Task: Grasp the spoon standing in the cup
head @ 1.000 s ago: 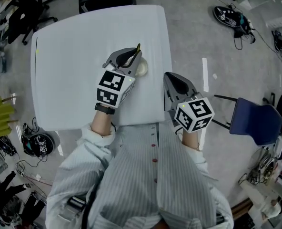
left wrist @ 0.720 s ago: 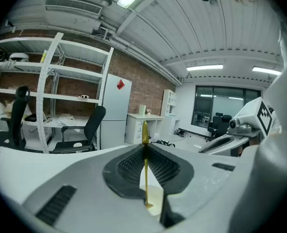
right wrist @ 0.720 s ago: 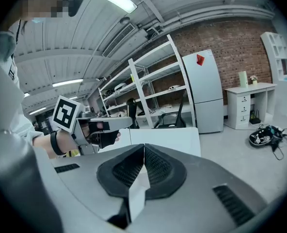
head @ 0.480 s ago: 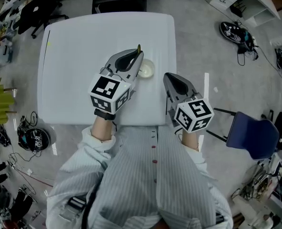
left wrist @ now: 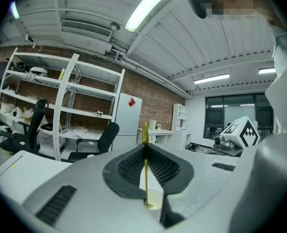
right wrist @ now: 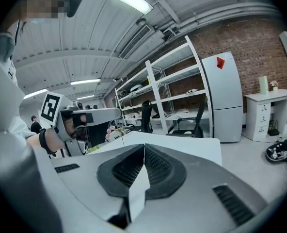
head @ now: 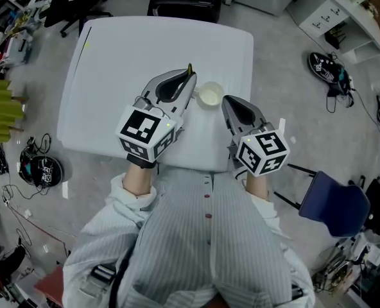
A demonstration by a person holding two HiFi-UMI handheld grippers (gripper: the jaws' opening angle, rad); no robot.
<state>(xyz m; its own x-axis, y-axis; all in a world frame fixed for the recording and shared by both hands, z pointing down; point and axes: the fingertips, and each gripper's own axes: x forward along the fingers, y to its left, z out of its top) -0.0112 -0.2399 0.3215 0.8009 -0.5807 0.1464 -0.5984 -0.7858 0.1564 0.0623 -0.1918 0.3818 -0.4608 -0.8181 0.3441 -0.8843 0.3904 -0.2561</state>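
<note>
Gold spoon [head: 190, 69] pinched upright in the left claw [head: 188, 84], jaws closed on its thin handle, tip poking out on the far side. Its bowl end hangs below the pads in the left gripper view. White cup [head: 210, 96] stands just right of that claw on the white worktop [head: 132, 50], pale inside showing, spoon apart from its rim. Right claw [head: 228, 102] sits near the cup's right side w/ jaws together, nothing between them. Blue chair [head: 333, 205] near right; black chair [head: 177, 5] at far edge; headset [head: 41, 171] on floor, left.

Spoon [head: 189, 67] probably mostly behind left gripper [head: 189, 80]
</note>
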